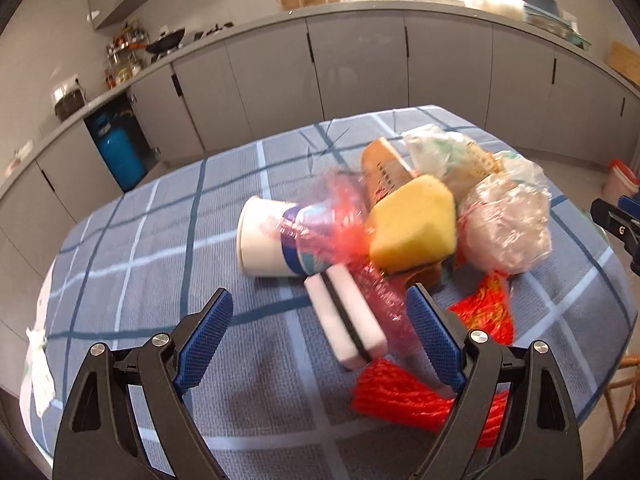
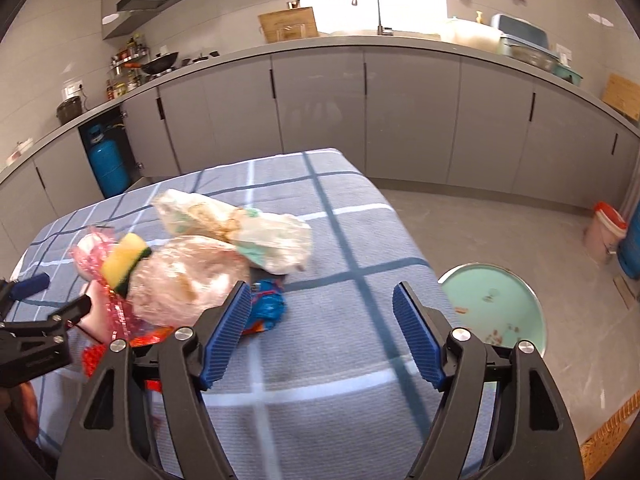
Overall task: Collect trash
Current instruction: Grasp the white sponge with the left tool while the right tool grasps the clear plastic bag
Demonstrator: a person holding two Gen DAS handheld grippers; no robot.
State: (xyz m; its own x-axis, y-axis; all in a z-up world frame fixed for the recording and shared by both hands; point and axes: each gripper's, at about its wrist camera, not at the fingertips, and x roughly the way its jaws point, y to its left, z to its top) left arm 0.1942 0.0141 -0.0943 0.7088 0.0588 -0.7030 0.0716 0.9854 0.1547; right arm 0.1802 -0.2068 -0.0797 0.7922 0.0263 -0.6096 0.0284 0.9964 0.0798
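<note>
Between the wide, empty jaws of the left claw lies a white block on the checked cloth, with the trash pile just past it. Right claw is wide and empty too; the pile sits to its left

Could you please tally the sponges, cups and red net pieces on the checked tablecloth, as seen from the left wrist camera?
Sponges: 2, the yellow sponge and the white sponge with a dark stripe.
Paper cups: 1, the paper cup lying on its side.
Red net pieces: 2, the near red net and the far red net.
Total: 5
</note>
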